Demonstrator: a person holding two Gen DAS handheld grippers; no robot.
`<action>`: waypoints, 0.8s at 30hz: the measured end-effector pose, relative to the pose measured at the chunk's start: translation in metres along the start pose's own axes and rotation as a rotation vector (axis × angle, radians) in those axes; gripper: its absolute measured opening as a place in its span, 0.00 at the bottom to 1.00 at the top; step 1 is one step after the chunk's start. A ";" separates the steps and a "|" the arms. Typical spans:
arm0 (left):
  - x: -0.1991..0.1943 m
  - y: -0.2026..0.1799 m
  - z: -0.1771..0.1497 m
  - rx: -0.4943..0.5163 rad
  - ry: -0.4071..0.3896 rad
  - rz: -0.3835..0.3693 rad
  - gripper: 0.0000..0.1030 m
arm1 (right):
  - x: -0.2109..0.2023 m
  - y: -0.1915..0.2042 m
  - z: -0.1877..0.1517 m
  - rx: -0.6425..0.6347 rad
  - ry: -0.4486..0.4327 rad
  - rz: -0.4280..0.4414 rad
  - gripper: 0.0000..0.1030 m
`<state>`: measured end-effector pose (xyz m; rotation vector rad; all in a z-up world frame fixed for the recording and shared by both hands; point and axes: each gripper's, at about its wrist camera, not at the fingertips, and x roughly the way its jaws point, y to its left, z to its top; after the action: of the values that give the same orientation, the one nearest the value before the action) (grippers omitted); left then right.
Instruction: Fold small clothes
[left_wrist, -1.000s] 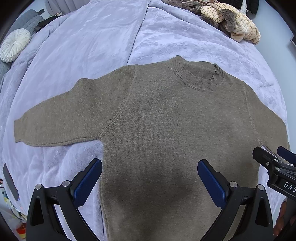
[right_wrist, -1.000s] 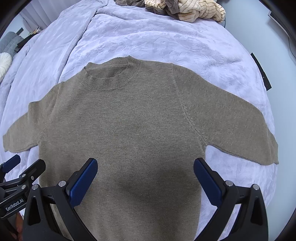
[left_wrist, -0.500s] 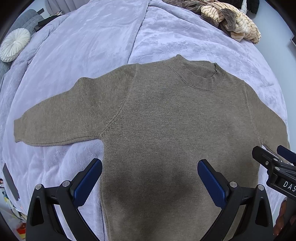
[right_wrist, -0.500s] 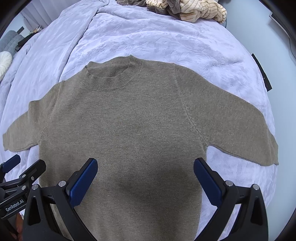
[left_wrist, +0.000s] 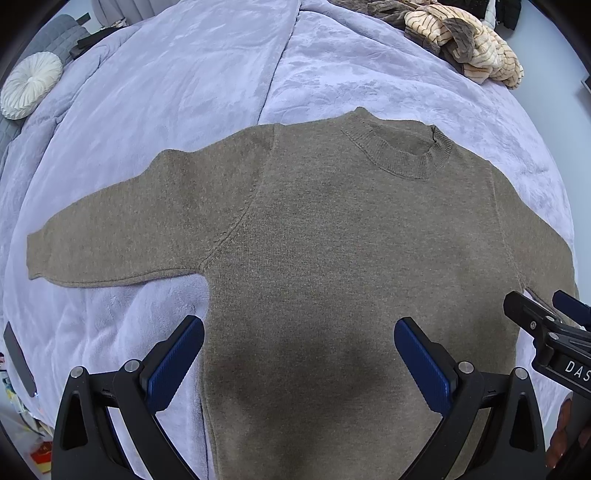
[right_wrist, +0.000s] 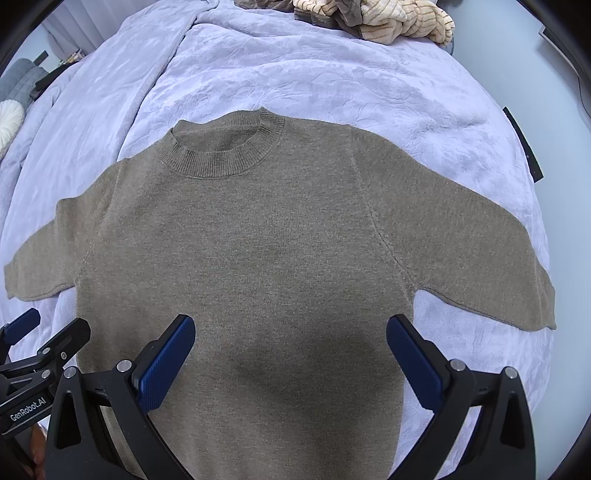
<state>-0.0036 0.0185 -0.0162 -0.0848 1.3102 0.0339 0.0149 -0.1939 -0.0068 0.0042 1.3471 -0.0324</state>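
The plain olive-brown knitted sweater (left_wrist: 332, 240) has a ribbed collar (right_wrist: 221, 162) of the same shade. The plush blanket (left_wrist: 184, 92) under it is pale lilac with a faint embossed pattern. The heap of fleecy clothes (left_wrist: 469, 48) is cream with thin brown stripes. Both black-framed grippers carry ribbed blue pads (left_wrist: 173, 363).

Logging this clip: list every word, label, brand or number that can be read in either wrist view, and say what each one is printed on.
"GenRobot.AI": white lettering on the body of the left tool, seen at the lower left edge of the right wrist view.
"DAS": white lettering, cut off by the frame edge, on the body of the right tool, seen at the right edge of the left wrist view.
No readable text on the brown sweater, the lilac blanket or the striped clothes pile.
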 end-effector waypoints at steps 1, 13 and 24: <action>0.000 0.001 0.000 0.002 -0.011 0.007 1.00 | 0.000 0.000 0.000 -0.001 0.001 0.000 1.00; 0.003 0.005 0.000 -0.005 0.004 -0.003 1.00 | 0.003 0.002 0.000 -0.004 0.006 -0.004 1.00; 0.008 0.009 0.002 -0.018 0.026 -0.021 1.00 | 0.009 0.005 0.000 -0.007 0.019 -0.009 1.00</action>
<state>-0.0001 0.0270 -0.0234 -0.1149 1.3351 0.0266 0.0174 -0.1894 -0.0160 -0.0075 1.3666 -0.0353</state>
